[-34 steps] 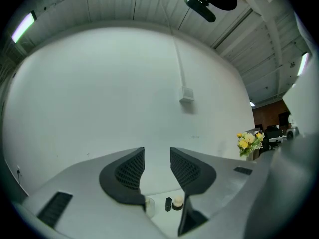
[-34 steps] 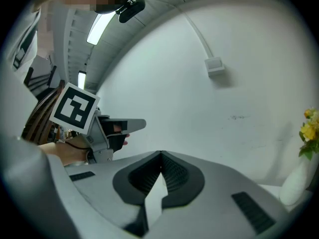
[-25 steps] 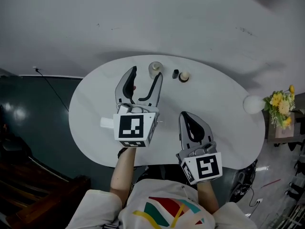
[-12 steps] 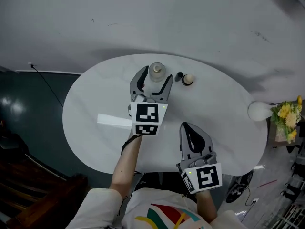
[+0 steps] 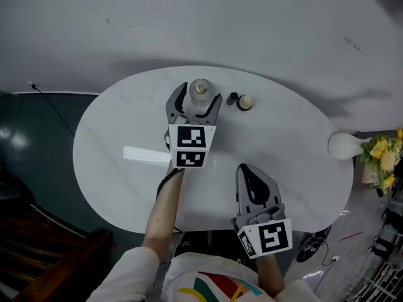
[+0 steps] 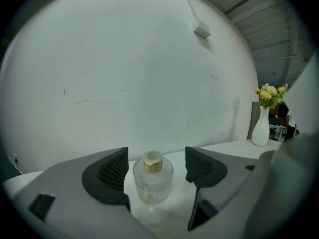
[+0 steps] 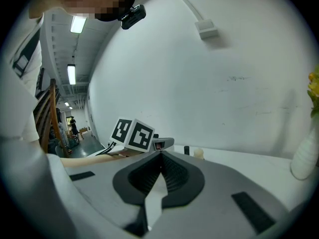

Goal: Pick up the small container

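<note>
A small clear glass container (image 5: 201,93) with a gold cap stands near the far edge of the white oval table (image 5: 289,143). My left gripper (image 5: 195,99) reaches around it, a jaw on each side; its jaws are opening. In the left gripper view the container (image 6: 152,181) stands upright between the black pads (image 6: 110,174), with a gap on each side. My right gripper (image 5: 249,173) rests near the table's front edge, and its jaws meet with nothing between them, as the right gripper view (image 7: 160,169) shows.
A small black cap (image 5: 232,97) and a small cream ball-shaped object (image 5: 244,102) sit just right of the container. A white vase (image 5: 342,145) with yellow flowers (image 5: 385,153) stands beyond the table's right end. A white wall lies behind the table.
My left gripper has moved forward across the table until its jaws stand on both sides of the container. The right gripper has stayed in place.
</note>
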Demonstrator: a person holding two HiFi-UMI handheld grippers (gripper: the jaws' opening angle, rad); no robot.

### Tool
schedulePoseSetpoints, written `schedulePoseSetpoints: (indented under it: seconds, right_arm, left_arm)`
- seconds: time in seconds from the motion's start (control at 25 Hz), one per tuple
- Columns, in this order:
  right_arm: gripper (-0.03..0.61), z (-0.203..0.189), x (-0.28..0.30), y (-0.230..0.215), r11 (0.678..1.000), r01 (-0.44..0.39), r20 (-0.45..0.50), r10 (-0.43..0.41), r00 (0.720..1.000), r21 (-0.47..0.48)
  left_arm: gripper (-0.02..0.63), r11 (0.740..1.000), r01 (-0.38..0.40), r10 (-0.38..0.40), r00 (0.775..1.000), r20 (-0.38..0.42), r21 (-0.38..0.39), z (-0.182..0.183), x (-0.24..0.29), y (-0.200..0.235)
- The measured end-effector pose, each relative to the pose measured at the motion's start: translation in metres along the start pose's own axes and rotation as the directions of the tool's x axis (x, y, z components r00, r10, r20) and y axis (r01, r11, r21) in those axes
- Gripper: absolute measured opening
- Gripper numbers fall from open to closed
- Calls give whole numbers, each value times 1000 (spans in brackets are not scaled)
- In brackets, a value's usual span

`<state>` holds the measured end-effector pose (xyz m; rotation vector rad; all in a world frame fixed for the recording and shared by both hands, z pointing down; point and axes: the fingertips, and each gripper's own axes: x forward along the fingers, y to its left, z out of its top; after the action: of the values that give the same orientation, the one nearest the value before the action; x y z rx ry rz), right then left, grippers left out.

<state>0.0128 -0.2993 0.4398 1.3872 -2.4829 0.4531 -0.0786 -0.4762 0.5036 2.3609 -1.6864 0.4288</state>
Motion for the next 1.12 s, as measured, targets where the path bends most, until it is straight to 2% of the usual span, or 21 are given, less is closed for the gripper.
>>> schedulePoseSetpoints:
  seconds: [0.2, 0.56, 0.76, 1.0, 1.12]
  right_arm:
    - [11, -8, 9, -4, 1000, 5, -12, -5, 1000, 14]
    - [11, -20, 18, -10, 1000, 21, -40, -21, 999, 11]
    - [11, -21, 21, -20, 999, 43, -39, -42, 998, 9]
    - [11, -24, 24, -31, 998, 61, -45, -60, 997, 13]
    - [11, -25, 26, -32, 998, 58, -48, -57, 997, 20]
  left_arm:
    - [339, 998, -16, 15, 1000, -10, -58, -15, 14, 9]
    - [354, 998, -3, 0, 999, -34, -68, -35, 32, 11]
    - [354, 991, 5, -9, 999, -34, -133, -42, 40, 11]
    - [354, 997, -20, 19, 1000, -14, -74, -44, 44, 11]
    - [353, 997, -28, 27, 1000, -3, -69, -44, 44, 11]
